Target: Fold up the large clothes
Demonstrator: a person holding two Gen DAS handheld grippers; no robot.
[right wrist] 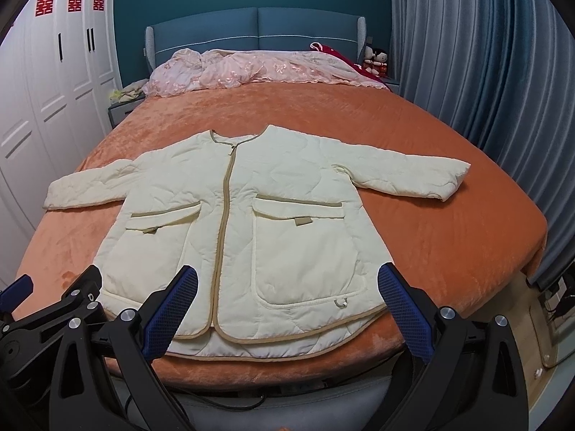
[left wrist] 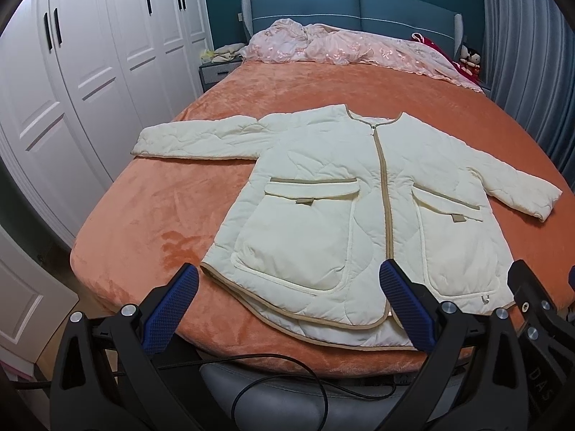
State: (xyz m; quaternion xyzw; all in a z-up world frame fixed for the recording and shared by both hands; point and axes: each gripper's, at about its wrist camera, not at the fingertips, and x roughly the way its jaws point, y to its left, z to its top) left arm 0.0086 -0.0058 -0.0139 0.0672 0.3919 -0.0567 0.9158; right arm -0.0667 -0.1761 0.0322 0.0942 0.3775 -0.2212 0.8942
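One cream quilted jacket with tan trim (left wrist: 334, 194) lay spread at the centre of the frame, showing two sleeves and two large flap pockets. One bed covered in orange plush fabric (left wrist: 151, 215) filled the middle. Two black grippers with blue textured pads appeared along the bottom edge, the left gripper (left wrist: 289, 307) and the right gripper (right wrist: 287, 305). One crumpled pink floral quilt (left wrist: 341, 48) lay in the upper centre. Two small dolls (right wrist: 375, 59) sat at the upper right.

At the bottom of both frames, the left gripper (left wrist: 289, 287) and right gripper (right wrist: 287, 287) are showing black angular plastic arms studded with round silver screws, blue dimpled pads (left wrist: 169, 314) lining their fingers, and a thin black cable (left wrist: 273, 380) looping beneath.
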